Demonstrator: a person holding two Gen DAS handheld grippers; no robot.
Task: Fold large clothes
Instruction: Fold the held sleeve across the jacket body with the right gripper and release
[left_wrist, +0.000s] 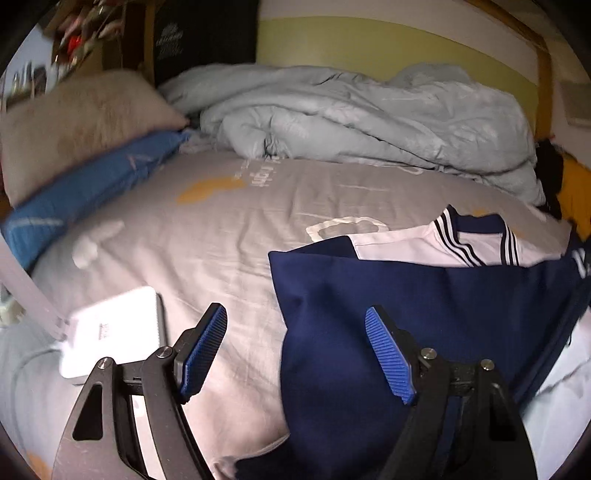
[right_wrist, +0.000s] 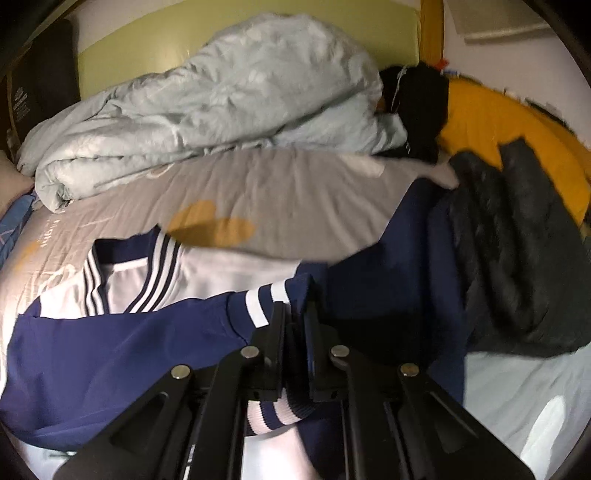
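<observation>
The navy-and-white striped-collar jacket (left_wrist: 388, 295) lies spread on the grey printed bedsheet (left_wrist: 229, 229), toward four o'clock in the left wrist view. The left gripper (left_wrist: 295, 354) hovers released, blue pads apart. The right gripper (right_wrist: 295, 317) is clenched on what looks like the jacket's striped cuff (right_wrist: 264, 299), at six o'clock.

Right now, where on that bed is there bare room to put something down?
Bare grey sheet lies between the crumpled duvet, the pillows and the navy jacket. It is crowded by the white box and the dark clothes.
</observation>
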